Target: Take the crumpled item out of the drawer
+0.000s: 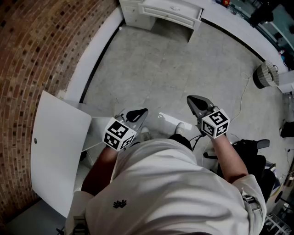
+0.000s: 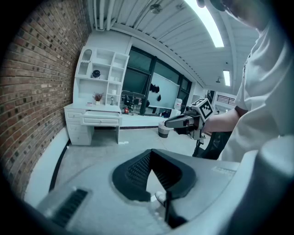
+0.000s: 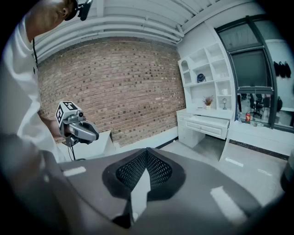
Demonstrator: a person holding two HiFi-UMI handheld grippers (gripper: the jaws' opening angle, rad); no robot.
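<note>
Left gripper (image 1: 141, 111), right gripper (image 1: 191, 99), one desk (image 1: 170, 11)

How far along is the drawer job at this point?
Nothing looks done. In hand: nothing; the left gripper and right gripper are both shut and empty, held at the person's front. The desk with its drawer stands across the floor, and no crumpled item shows. Left: walk over, reach into the drawer, take the item out.

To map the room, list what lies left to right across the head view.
Red brick wall → white flat panel → left gripper → right gripper
</note>
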